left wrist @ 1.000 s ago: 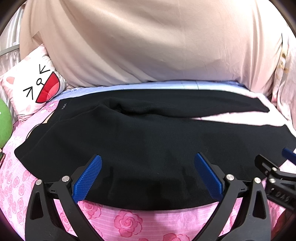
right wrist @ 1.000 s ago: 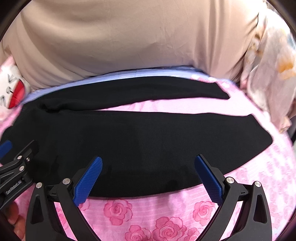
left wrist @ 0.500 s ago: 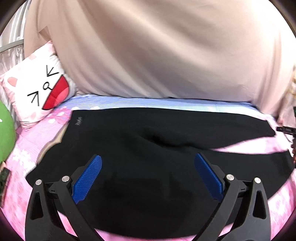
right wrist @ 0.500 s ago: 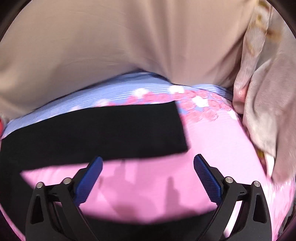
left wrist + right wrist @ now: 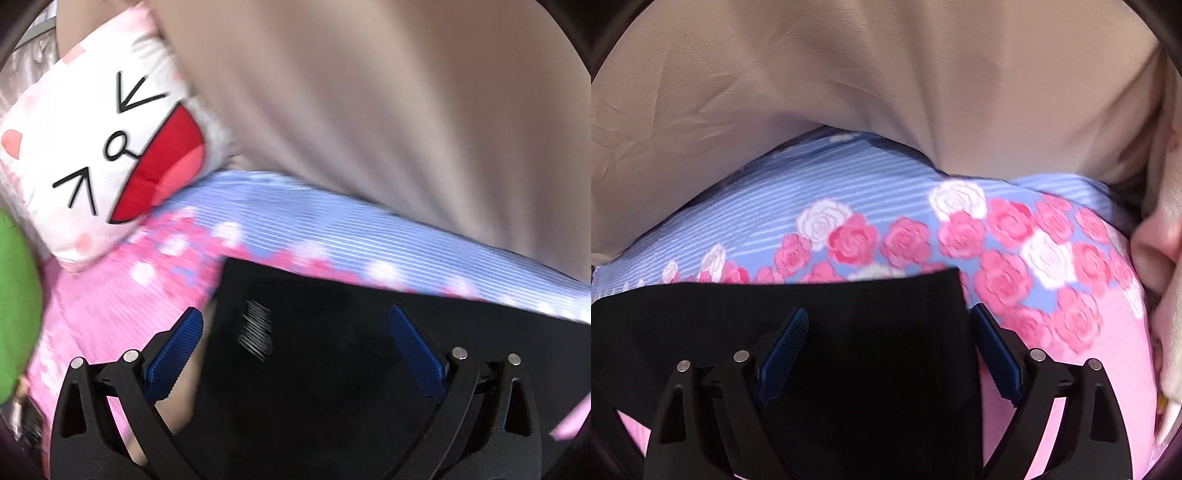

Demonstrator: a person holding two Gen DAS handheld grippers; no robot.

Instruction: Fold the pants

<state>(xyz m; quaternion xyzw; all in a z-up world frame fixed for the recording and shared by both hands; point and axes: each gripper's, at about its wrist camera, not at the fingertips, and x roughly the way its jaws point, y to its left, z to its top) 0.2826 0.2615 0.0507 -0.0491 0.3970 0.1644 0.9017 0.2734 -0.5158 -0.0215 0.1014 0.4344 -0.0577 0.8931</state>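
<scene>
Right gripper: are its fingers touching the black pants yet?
Cannot tell. In the right wrist view, the closing right gripper straddles the pants' leg end, but neither contact nor gap shows plainly.

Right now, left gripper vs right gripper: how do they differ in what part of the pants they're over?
1. The left gripper sits over the pants' corner with the white logo; the right gripper sits over a plain leg end.
2. The left's jaws stand wide; the right's jaws are closing.
3. A cartoon-face pillow lies beyond the left; rose-print bedsheet beyond the right.

Shared: blue pads, neither pressing cloth.
</scene>
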